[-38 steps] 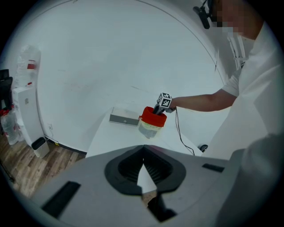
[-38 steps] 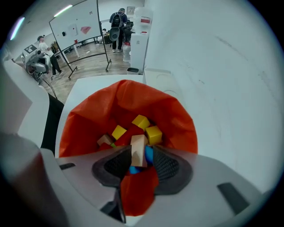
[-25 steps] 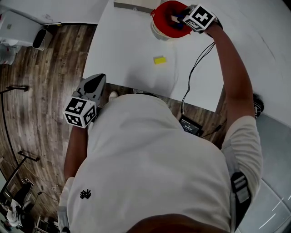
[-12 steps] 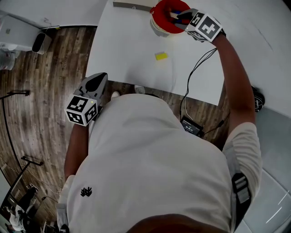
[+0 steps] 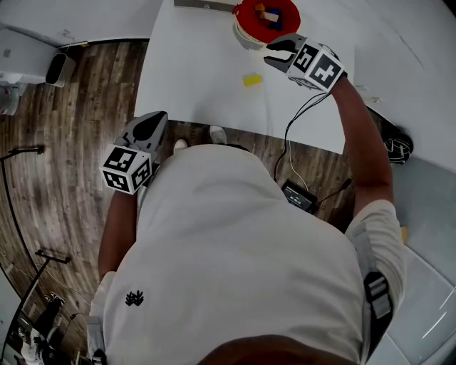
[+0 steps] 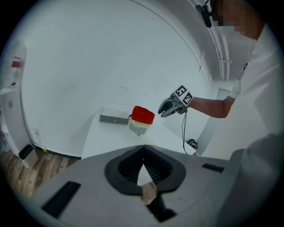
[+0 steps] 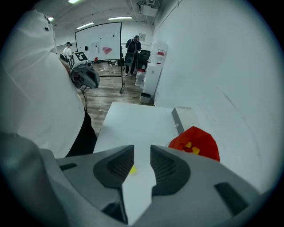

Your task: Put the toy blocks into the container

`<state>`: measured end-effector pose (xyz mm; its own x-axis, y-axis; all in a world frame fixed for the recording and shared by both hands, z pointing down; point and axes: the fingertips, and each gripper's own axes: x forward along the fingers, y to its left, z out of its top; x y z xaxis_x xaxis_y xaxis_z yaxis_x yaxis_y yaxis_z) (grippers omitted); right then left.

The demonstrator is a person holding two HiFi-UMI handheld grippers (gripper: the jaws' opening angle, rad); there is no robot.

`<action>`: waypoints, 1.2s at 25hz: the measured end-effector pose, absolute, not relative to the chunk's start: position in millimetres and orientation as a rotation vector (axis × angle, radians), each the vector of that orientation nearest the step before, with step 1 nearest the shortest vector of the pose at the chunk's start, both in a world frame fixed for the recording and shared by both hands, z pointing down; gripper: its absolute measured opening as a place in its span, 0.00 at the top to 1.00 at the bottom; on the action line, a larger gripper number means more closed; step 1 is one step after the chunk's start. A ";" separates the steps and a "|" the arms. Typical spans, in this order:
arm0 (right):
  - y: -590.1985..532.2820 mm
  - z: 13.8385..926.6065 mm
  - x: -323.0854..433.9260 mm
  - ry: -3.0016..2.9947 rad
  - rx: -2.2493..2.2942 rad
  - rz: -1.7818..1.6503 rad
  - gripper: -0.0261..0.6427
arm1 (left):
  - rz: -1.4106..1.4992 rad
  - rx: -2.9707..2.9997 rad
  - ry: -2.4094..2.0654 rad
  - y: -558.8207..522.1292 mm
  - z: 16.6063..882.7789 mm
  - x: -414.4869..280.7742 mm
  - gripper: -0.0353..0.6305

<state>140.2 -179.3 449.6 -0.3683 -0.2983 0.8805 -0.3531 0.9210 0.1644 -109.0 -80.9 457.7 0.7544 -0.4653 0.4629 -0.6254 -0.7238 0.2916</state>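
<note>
The white table [image 5: 206,78] spreads below the right gripper [image 5: 273,53]. The red container [image 5: 274,25], with blocks [image 5: 265,13] inside, sits just beyond its tips. Its jaws are closing on nothing. The left gripper [image 5: 158,118], off the table's edge, is clenched and empty. 1 yellow block [image 5: 251,80] lies left of the right gripper.

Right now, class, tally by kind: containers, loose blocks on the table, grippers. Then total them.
Container: 1
Loose block: 1
Grippers: 2 (left gripper shut; right gripper closing, nothing between its jaws)
Total: 4
</note>
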 end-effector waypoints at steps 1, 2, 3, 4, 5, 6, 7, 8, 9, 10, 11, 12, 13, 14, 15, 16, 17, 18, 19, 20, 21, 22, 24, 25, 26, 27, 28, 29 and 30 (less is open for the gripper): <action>-173.4 453.9 137.5 -1.983 0.459 0.061 0.78 | 0.505 2.522 -0.822 -81.0 458.3 -108.1 0.94; -166.7 458.8 134.6 -1.988 0.446 0.060 0.78 | 0.505 2.524 -0.818 -80.5 458.8 -107.8 0.94; -159.2 464.0 131.9 -1.990 0.432 0.063 0.78 | 0.504 2.523 -0.814 -79.7 458.9 -108.1 0.94; -151.6 469.1 129.4 -1.989 0.417 0.067 0.78 | 0.502 2.523 -0.810 -78.6 458.7 -108.6 0.94; -144.8 473.8 127.0 -1.986 0.404 0.070 0.78 | 0.500 2.523 -0.806 -77.7 458.3 -109.3 0.94; -139.2 478.3 124.4 -1.984 0.392 0.072 0.78 | 0.501 2.524 -0.803 -76.8 458.0 -110.1 0.94; -134.4 483.0 121.8 -1.982 0.380 0.070 0.78 | 0.503 2.524 -0.801 -76.2 458.2 -111.2 0.94; -130.1 488.1 119.3 -1.981 0.368 0.068 0.78 | 0.505 2.523 -0.801 -75.8 459.0 -112.2 0.94; -125.9 493.6 117.3 -1.983 0.356 0.063 0.78 | 0.507 2.521 -0.803 -75.6 460.1 -113.0 0.94; -121.8 499.0 115.9 -1.986 0.345 0.058 0.78 | 0.507 2.518 -0.808 -75.7 461.1 -113.5 0.94; -117.9 504.4 114.8 -1.991 0.337 0.056 0.78 | 0.506 2.514 -0.813 -76.2 461.8 -114.1 0.94; -114.4 510.1 114.0 -1.997 0.331 0.058 0.78 | 0.505 2.510 -0.818 -76.9 462.2 -114.7 0.94; -111.4 516.2 113.9 -1.998 0.323 0.062 0.77 | 0.506 2.507 -0.821 -77.7 462.7 -115.0 0.94; -109.3 522.6 114.4 -1.993 0.312 0.064 0.76 | 0.508 2.505 -0.824 -78.4 463.1 -114.9 0.94; -107.9 529.2 115.7 -1.984 0.299 0.062 0.76 | 0.511 2.505 -0.827 -78.9 463.5 -114.2 0.94; -106.7 536.2 117.6 -1.969 0.284 0.059 0.76 | 0.514 2.506 -0.829 -79.3 463.5 -113.4 0.94; -105.3 543.4 120.2 -1.950 0.270 0.056 0.75 | 0.514 2.506 -0.832 -79.4 463.2 -112.9 0.94; -103.8 550.5 123.1 -1.929 0.256 0.054 0.74 | 0.513 2.505 -0.837 -79.4 462.6 -112.7 0.94; -102.5 557.1 126.3 -1.909 0.244 0.051 0.73 | 0.509 2.502 -0.842 -79.3 461.7 -112.7 0.94; -102.2 562.9 129.6 -1.894 0.235 0.047 0.73 | 0.505 2.498 -0.848 -79.4 460.8 -112.4 0.94; -102.9 568.3 132.9 -1.881 0.227 0.042 0.73 | 0.503 2.495 -0.853 -79.5 460.3 -111.5 0.94; -104.4 573.7 136.2 -1.870 0.218 0.036 0.73 | 0.503 2.492 -0.857 -79.7 460.0 -110.0 0.94; -107.4 585.7 142.5 -1.846 0.191 0.021 0.73 | 0.509 2.491 -0.865 -80.0 460.2 -105.7 0.94; -108.8 591.7 145.5 -1.834 0.176 0.011 0.73 | 0.511 2.491 -0.871 -80.7 460.3 -103.3 0.94; -110.6 597.1 148.0 -1.824 0.164 0.003 0.73 | 0.511 2.489 -0.879 -82.0 460.2 -101.2 0.94; -112.8 601.6 149.9 -1.818 0.154 -0.004 0.72 | 0.508 2.484 -0.889 -83.6 459.6 -99.4 0.94; -115.1 605.6 151.2 -1.814 0.144 -0.007 0.72 | 0.504 2.477 -0.899 -84.7 459.0 -98.0 0.94; -117.3 609.5 152.1 -1.810 0.132 -0.010 0.72 | 0.501 2.470 -0.908 -85.1 458.6 -96.9 0.94; -119.7 613.5 152.8 -1.806 0.119 -0.013 0.72 | 0.502 2.464 -0.917 -85.1 458.4 -95.6 0.94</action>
<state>152.8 -119.7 613.5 -0.2313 -0.0880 0.9689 -0.0744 0.9946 0.0726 -95.6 -85.1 458.4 0.7113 -0.5132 0.4804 -0.6812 -0.6718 0.2909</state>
